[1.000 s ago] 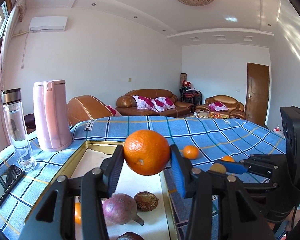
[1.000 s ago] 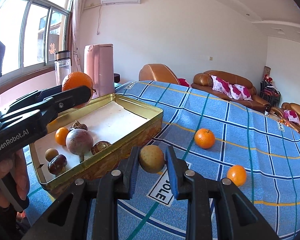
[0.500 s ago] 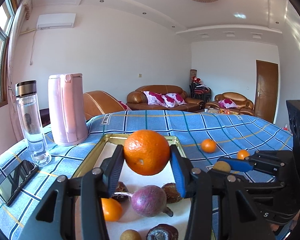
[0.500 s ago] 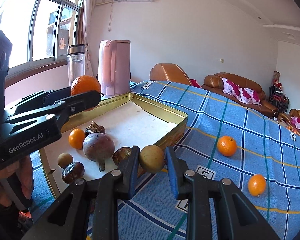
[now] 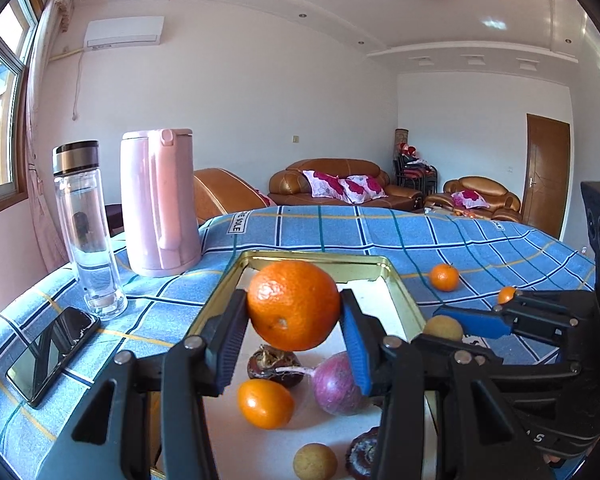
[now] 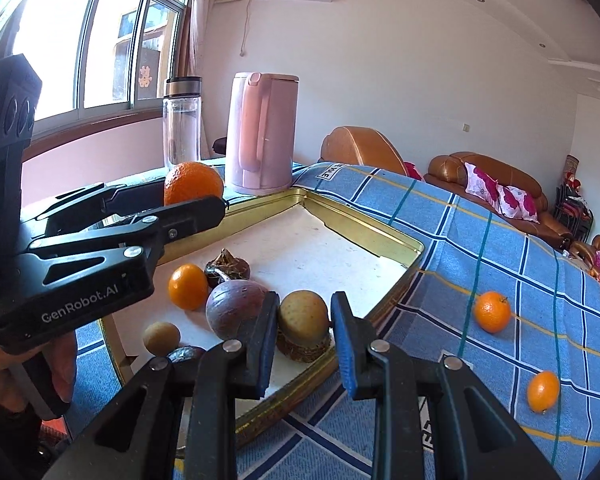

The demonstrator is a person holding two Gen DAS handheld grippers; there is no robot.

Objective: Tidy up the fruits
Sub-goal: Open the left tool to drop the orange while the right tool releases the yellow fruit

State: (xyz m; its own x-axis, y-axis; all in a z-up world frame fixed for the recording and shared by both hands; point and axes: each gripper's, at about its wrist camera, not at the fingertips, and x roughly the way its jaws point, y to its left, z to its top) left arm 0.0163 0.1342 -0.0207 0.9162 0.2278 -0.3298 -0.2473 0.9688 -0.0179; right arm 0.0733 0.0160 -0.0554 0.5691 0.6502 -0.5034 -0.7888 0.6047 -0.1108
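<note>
My left gripper (image 5: 294,320) is shut on a large orange (image 5: 293,304) and holds it above the gold tray (image 5: 316,258). The right wrist view shows that orange (image 6: 193,182) over the tray's left rim. My right gripper (image 6: 304,320) is shut on a small tan fruit (image 6: 303,317), hanging over the tray's near right corner (image 6: 364,228). Inside the tray lie a small orange (image 6: 188,286), a purple passion fruit (image 6: 236,310), a tan fruit (image 6: 161,338) and dark brown fruits (image 6: 226,270). Two small oranges (image 6: 492,311) (image 6: 543,391) rest on the blue checked cloth to the right.
A pink kettle (image 5: 160,204) and a glass bottle (image 5: 88,232) stand left of the tray's far end. A phone (image 5: 52,354) lies flat near the left table edge. A person's hand (image 6: 60,368) grips the left tool's handle. Sofas stand beyond the table.
My right gripper carried the tan fruit left, from outside the tray's rim to above its near corner. My left gripper shifted with the orange, so more of the tray's fruit shows beneath it.
</note>
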